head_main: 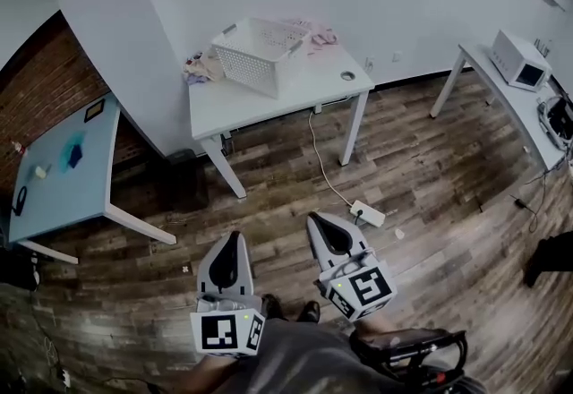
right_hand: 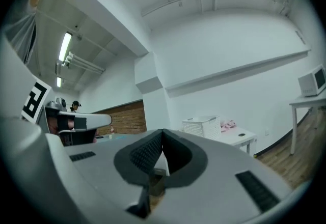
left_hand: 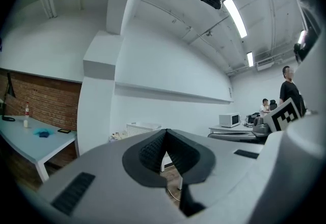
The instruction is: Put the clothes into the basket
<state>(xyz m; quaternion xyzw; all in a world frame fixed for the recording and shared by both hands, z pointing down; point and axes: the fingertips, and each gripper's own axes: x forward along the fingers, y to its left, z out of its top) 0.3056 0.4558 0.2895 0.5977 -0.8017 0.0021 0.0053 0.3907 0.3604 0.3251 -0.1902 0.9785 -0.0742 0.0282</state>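
**1. Left tongs** (head_main: 233,244) (left_hand: 166,134). Nearest item. Held low in front of the person's body, tips pointing forward over the floor (head_main: 430,168). Jaws pressed together, nothing between them.

**2. Right tongs** (head_main: 318,224) (right_hand: 163,134). Just beside the left tongs and aimed the same way. Jaws closed tight and empty.

**3. Power strip** (head_main: 368,213). Lies on the floor between the tongs and the worktop. Its cable runs off towards the worktop's legs.

**4. Worktop** (head_main: 295,95). White, set against the far wall, well apart from both tongs. It carries every item of the task.

**5. Basket** (head_main: 260,52) (left_hand: 141,127) (right_hand: 202,125). White with lattice walls, standing towards the back of the worktop. No garment shows inside it, though at this range the bottom cannot be made out with certainty.

**6. Pale clothes** (head_main: 200,68) (left_hand: 118,135). A crumpled heap on the worktop at the basket's left side, just beside it and outside it.

**7. Pink clothes** (head_main: 319,34) (right_hand: 227,124). A second heap on the worktop behind the basket's right end, also outside it.

**Progress, as judged.** Nothing is done yet: both heaps lie on the worktop and neither pair of tongs holds anything.

**Left to do:**
- walk up to the worktop
- open the tongs and take each heap in turn
- drop each heap over the basket's rim

The soft cloth will likely sag and trail when lifted.
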